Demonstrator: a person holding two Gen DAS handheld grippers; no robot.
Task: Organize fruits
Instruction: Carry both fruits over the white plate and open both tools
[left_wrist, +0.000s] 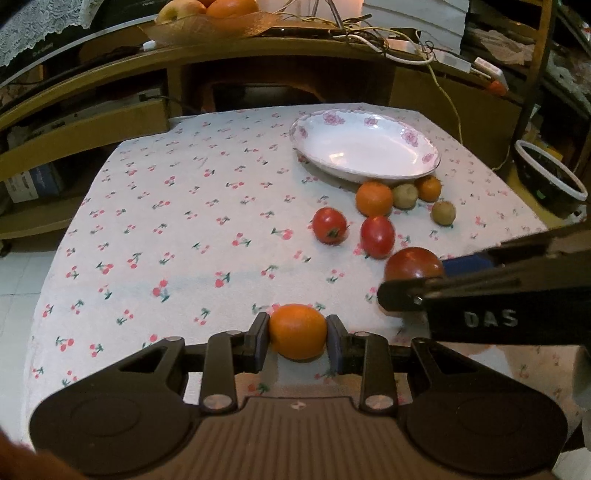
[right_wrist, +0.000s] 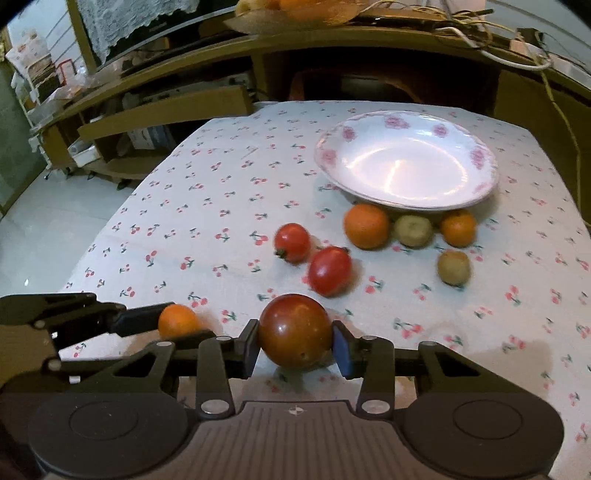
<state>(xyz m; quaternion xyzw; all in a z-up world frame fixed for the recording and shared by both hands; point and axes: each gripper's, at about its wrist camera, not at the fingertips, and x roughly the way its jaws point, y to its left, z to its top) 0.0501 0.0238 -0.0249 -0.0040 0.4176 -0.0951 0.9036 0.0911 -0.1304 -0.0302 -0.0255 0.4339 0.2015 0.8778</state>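
My left gripper is shut on an orange near the table's front edge; the same orange shows at the left of the right wrist view. My right gripper is shut on a dark red tomato, which also shows in the left wrist view. An empty white floral plate sits at the back right. In front of it lie two oranges, two kiwis and two red tomatoes.
The table has a cherry-print cloth. Behind it stands a wooden desk with a bowl of fruit and loose cables. A dark bowl sits off the table's right side.
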